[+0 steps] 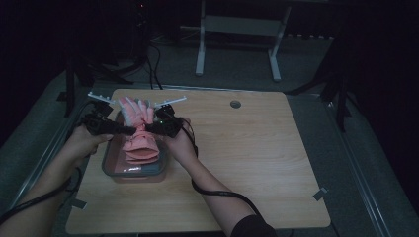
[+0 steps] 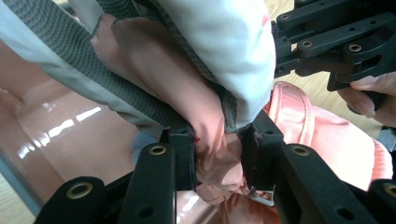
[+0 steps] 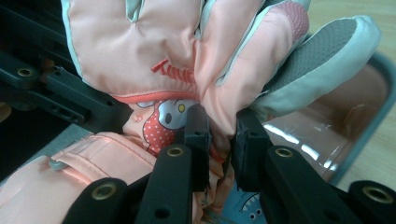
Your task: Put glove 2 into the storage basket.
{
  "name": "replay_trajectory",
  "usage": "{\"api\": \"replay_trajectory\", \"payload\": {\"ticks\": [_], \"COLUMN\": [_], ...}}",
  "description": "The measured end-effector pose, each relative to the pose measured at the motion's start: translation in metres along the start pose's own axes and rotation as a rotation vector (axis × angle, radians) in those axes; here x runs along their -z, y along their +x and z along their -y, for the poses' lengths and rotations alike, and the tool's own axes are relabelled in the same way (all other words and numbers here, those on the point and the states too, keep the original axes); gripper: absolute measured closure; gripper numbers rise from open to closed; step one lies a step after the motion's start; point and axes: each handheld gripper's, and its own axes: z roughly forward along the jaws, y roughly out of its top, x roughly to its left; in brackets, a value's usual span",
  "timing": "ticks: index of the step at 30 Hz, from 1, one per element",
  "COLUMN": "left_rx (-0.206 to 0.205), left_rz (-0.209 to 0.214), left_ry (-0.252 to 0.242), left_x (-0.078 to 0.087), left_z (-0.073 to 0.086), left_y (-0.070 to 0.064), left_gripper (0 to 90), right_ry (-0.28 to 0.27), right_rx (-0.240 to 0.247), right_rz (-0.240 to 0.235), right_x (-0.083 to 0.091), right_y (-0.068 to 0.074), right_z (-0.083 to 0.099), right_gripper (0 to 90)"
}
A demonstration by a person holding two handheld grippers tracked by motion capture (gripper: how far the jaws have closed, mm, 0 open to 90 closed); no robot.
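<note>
A pink padded glove (image 1: 139, 133) with pale and grey trim hangs over a pink tray with a grey rim (image 1: 109, 170) at the table's left. My left gripper (image 1: 129, 130) is shut on the glove's pinched wrist from the left. From the right, my right gripper (image 1: 148, 130) is shut on the same spot. In the left gripper view the jaws clamp pink fabric (image 2: 215, 154), with my right gripper (image 2: 336, 42) opposite. The right gripper view shows the glove (image 3: 154, 51), its cartoon patch and the fingers spread upward, with my right gripper (image 3: 218, 135) gripping a fold.
The tray's glossy pink inside (image 3: 327, 140) lies under the glove. The wooden table (image 1: 257, 158) stretches open to the right, with a round hole (image 1: 235, 104) near its far edge. A white frame (image 1: 237, 29) stands on the floor beyond.
</note>
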Motion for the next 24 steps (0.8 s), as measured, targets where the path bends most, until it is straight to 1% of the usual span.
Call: {"api": "replay_trajectory", "payload": {"ticks": [1, 2, 3, 4, 6, 7, 8, 9, 10, 12, 13, 14, 15, 16, 17, 18, 20, 22, 24], "left_rx": [-0.009, 0.012, 0.012, 0.017, 0.040, 0.040, 0.042, 0.058, 0.058, 0.072, 0.078, 0.087, 0.087, 0.101, 0.101, 0.126, 0.134, 0.132, 0.132], "left_rz": [-0.002, 0.005, 0.005, 0.008, 0.028, 0.028, 0.031, 0.043, 0.043, 0.051, 0.055, 0.061, 0.061, 0.065, 0.065, 0.065, 0.053, 0.046, 0.046], "left_ry": [-0.004, 0.004, 0.004, 0.007, 0.023, 0.023, 0.030, 0.040, 0.040, 0.046, 0.052, 0.055, 0.055, 0.053, 0.053, 0.057, 0.063, 0.072, 0.072], "left_x": [-0.007, -0.015, -0.015, -0.018, -0.026, -0.026, -0.027, -0.031, -0.031, -0.035, -0.038, -0.040, -0.040, -0.042, -0.042, -0.044, -0.046, -0.047, -0.047], "left_z": [0.007, 0.013, 0.013, 0.016, 0.022, 0.022, 0.024, 0.028, 0.028, 0.032, 0.036, 0.038, 0.038, 0.041, 0.041, 0.042, 0.041, 0.040, 0.040], "left_y": [0.005, 0.009, 0.009, 0.011, 0.015, 0.015, 0.015, 0.017, 0.017, 0.018, 0.019, 0.020, 0.020, 0.022, 0.022, 0.023, 0.023, 0.022, 0.022], "left_gripper": [68.9, 68.9, 68.9, 68.9, 68.9, 68.8, 68.8, 68.7, 68.6, 68.6, 68.5, 68.5, 68.5, 68.5, 68.1, 67.8, 67.0, 66.4, 65.9], "right_ry": [0.004, 0.022, 0.022, 0.034, 0.065, 0.077, 0.077, 0.099, 0.112, 0.121, 0.143, 0.152, 0.152, 0.175, 0.175, 0.183, 0.194, 0.209, 0.213], "right_rx": [-0.006, -0.014, -0.014, -0.017, -0.032, -0.033, -0.033, -0.031, -0.029, -0.026, -0.014, -0.013, -0.013, -0.012, -0.012, -0.010, 0.003, 0.014, 0.016], "right_rz": [0.006, 0.022, 0.022, 0.026, 0.029, 0.030, 0.030, 0.028, 0.026, 0.025, 0.026, 0.026, 0.026, 0.027, 0.027, 0.035, 0.052, 0.068, 0.072], "right_x": [-0.004, -0.016, -0.016, -0.019, -0.024, -0.025, -0.025, -0.028, -0.028, -0.029, -0.031, -0.032, -0.032, -0.035, -0.035, -0.036, -0.038, -0.039, -0.039], "right_y": [0.000, -0.002, -0.002, -0.003, -0.006, -0.006, -0.006, -0.007, -0.008, -0.008, -0.009, -0.010, -0.010, -0.010, -0.010, -0.010, -0.009, -0.008, -0.008], "right_z": [0.002, 0.011, 0.011, 0.013, 0.021, 0.023, 0.023, 0.026, 0.027, 0.029, 0.032, 0.033, 0.033, 0.034, 0.034, 0.034, 0.034, 0.033, 0.032], "right_gripper": [78.1, 78.0, 78.0, 78.0, 77.9, 77.7, 77.7, 77.3, 77.2, 76.9, 76.6, 76.4, 76.4, 76.1, 76.1, 75.8, 75.4, 73.8, 73.8]}}
